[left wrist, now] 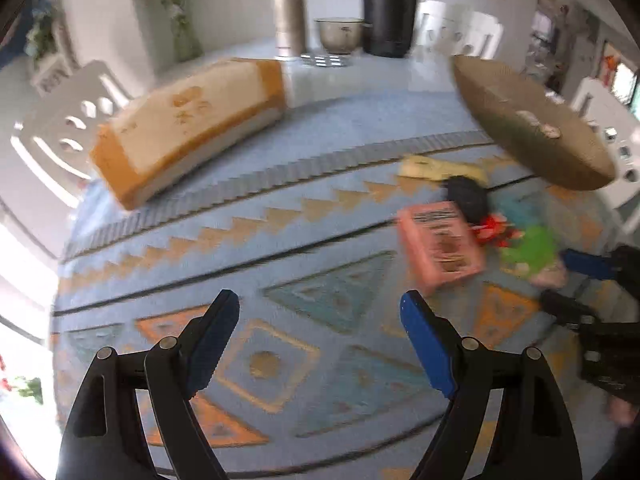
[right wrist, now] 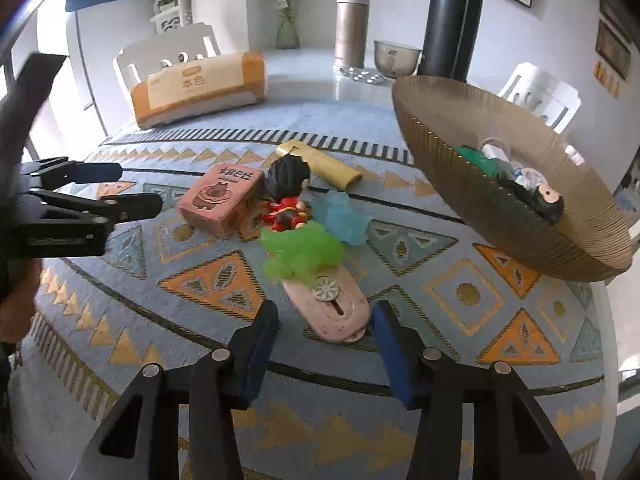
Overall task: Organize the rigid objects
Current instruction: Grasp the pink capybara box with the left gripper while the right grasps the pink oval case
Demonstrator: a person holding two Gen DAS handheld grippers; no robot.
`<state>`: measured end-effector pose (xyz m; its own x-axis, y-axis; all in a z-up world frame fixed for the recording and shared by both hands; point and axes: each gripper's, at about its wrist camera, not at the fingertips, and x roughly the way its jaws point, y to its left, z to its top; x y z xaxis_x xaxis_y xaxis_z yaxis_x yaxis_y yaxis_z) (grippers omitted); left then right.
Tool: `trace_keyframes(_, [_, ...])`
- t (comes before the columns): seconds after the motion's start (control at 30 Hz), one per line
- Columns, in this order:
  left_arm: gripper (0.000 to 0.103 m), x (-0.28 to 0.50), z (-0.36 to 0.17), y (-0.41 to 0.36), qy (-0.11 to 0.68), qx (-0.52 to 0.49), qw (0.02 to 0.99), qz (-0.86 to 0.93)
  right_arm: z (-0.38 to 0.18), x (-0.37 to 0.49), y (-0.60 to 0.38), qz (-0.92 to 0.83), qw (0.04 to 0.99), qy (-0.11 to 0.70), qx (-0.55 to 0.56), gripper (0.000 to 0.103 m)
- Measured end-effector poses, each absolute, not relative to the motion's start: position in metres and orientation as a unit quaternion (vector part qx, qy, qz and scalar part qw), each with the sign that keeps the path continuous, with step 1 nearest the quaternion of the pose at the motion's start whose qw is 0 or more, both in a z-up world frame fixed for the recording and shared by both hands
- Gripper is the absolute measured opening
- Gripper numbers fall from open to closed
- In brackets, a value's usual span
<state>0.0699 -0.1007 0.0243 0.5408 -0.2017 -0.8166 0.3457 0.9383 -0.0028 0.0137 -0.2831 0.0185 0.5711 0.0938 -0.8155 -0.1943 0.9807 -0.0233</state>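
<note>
While my right gripper [right wrist: 326, 320] points down at the cloth, its jaws stand partly spread w/ the near end of the pink oblong case [right wrist: 332, 308] between them, pads not visibly pressing on it, so nothing is pinched yet. Case lies flat on the patterned tablecloth [right wrist: 464, 292], long axis running away from the tool and slightly to the left, so the pads face its two long sides. Surface is speckled pink w/ a round daisy-like disc and a slot on top; far end sits under the green crinkly piece [right wrist: 300, 252]. My left gripper [left wrist: 320, 312] is spread wide over bare cloth, holding nothing, well apart from the case; right hand is clearly nearer. Beyond the green piece: red figurine [right wrist: 286, 212], pink box [right wrist: 220, 204], yellow case [right wrist: 320, 164]. Ribbed basket [right wrist: 440, 168] stands tilted to the right, already w/ items inside; I judge that is the destination.
</note>
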Motion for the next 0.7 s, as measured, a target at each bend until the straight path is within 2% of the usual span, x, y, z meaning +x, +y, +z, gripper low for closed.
trace_keyframes(0.27, [0.079, 0.078, 0.013, -0.168, 0.449, 0.125, 0.865, -0.184, 0.018, 0.017, -0.298, 0.089, 0.881, 0.464, -0.013, 0.05])
trace_keyframes(0.3, [0.075, 0.081, 0.011, -0.17, 0.451, 0.124, 0.865, -0.18, 0.018, 0.017, -0.296, 0.088, 0.882, 0.464, -0.018, 0.052])
trace_keyframes(0.37, [0.058, 0.087, 0.009, -0.167, 0.454, 0.1, 0.865, -0.189, 0.017, 0.019, -0.29, 0.086, 0.88, 0.465, -0.033, 0.054])
trace_keyframes(0.4, [0.054, 0.089, 0.009, -0.165, 0.453, 0.089, 0.866, -0.192, 0.017, 0.02, -0.286, 0.084, 0.881, 0.464, -0.041, 0.054])
trace_keyframes(0.43, [0.04, 0.089, 0.01, -0.164, 0.451, 0.088, 0.868, -0.19, 0.017, 0.02, -0.283, 0.084, 0.881, 0.463, -0.045, 0.055])
trace_keyframes(0.5, [0.04, 0.088, 0.01, -0.161, 0.449, 0.089, 0.869, -0.187, 0.018, 0.019, -0.278, 0.082, 0.883, 0.458, -0.059, 0.052])
trace_keyframes(0.53, [0.039, 0.086, 0.01, -0.157, 0.45, 0.084, 0.869, -0.187, 0.018, 0.017, -0.275, 0.086, 0.884, 0.456, -0.065, 0.048])
trace_keyframes(0.57, [0.039, 0.084, 0.011, -0.154, 0.45, 0.078, 0.87, -0.185, 0.019, 0.016, -0.274, 0.089, 0.885, 0.453, -0.069, 0.037])
trace_keyframes(0.7, [0.039, 0.069, 0.018, -0.135, 0.449, 0.064, 0.874, -0.175, 0.021, 0.009, -0.266, 0.088, 0.889, 0.44, -0.094, 0.037])
